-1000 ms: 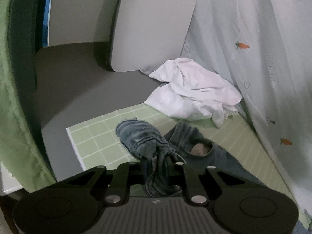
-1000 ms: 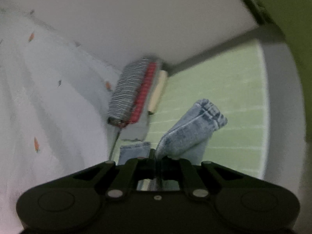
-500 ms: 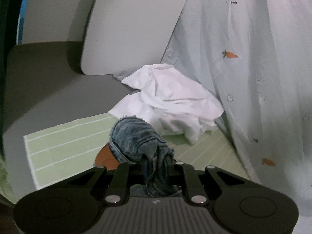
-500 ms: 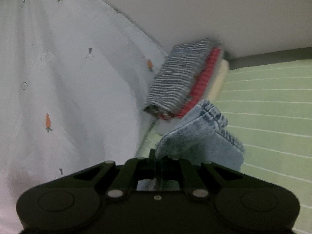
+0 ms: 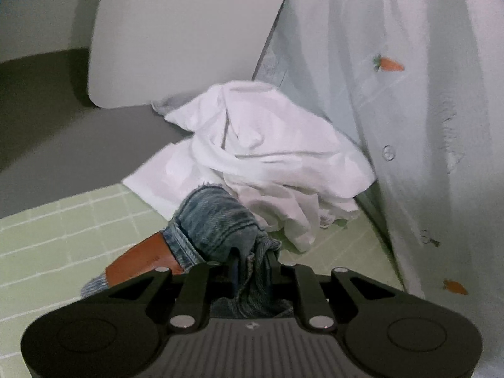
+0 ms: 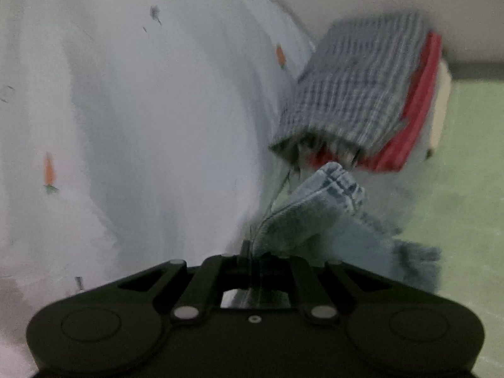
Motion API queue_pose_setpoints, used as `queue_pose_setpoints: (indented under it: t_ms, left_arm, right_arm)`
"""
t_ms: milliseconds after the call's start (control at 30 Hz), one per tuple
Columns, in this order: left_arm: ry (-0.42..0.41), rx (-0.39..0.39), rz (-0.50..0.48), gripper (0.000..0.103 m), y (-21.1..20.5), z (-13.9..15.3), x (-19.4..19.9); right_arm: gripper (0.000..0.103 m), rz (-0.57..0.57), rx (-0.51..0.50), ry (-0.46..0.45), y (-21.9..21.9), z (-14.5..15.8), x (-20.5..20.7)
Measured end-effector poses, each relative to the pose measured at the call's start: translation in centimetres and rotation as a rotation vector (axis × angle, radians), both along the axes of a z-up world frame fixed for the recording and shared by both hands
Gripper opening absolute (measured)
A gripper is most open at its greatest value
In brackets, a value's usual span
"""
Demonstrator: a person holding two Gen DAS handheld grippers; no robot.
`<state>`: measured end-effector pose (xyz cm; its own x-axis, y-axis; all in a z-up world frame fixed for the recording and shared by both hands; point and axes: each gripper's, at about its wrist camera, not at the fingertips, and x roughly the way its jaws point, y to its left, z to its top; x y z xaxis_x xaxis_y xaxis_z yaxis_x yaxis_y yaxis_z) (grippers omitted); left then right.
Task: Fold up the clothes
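Observation:
My left gripper (image 5: 252,252) is shut on a bunched waistband end of blue jeans (image 5: 217,220), with a brown leather patch (image 5: 141,261) showing below it. My right gripper (image 6: 255,255) is shut on a hem end of the same light-blue jeans (image 6: 321,217), which hangs out to the right. Both ends are held above the green checked sheet (image 5: 63,226). A crumpled white garment (image 5: 267,157) lies just beyond the left gripper. A stack of folded clothes (image 6: 362,94), grey checked on red on cream, lies beyond the right gripper.
A pale carrot-print cover (image 5: 409,94) rises along the right of the left wrist view and fills the left of the right wrist view (image 6: 126,126). A white pillow (image 5: 176,31) leans at the back. Grey surface (image 5: 47,119) lies to the left.
Both grippers moved forward with the jeans. The white garment and the folded stack now look closer and larger. The jeans' brown patch has come into the left wrist view.

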<state>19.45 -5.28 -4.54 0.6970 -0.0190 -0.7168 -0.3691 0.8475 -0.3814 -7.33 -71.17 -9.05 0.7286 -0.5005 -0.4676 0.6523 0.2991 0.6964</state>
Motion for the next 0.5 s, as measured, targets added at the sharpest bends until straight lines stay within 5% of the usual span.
queue_pose_setpoints:
  t_ms: [200,333,433,500]
  left_arm:
    - [0.065,0.053,0.014,0.016,-2.1,-2.8,4.0]
    - [0.114,0.157,-0.003,0.019,-3.5,-5.6,5.2]
    - [0.107,0.202,-0.014,0.037,-4.6,-5.2,5.2]
    - [0.079,0.201,-0.043,0.06,-5.3,-4.4,4.9]
  right_arm:
    - [0.004,0.012,0.012,0.1,-1.7,-4.5,5.7]
    - [0.005,0.03,0.072,0.237,-2.1,-9.3,7.6]
    - [0.014,0.042,0.035,0.227,-1.4,-9.6,7.4]
    - [0.043,0.055,0.016,0.225,-1.0,-8.8,6.8]
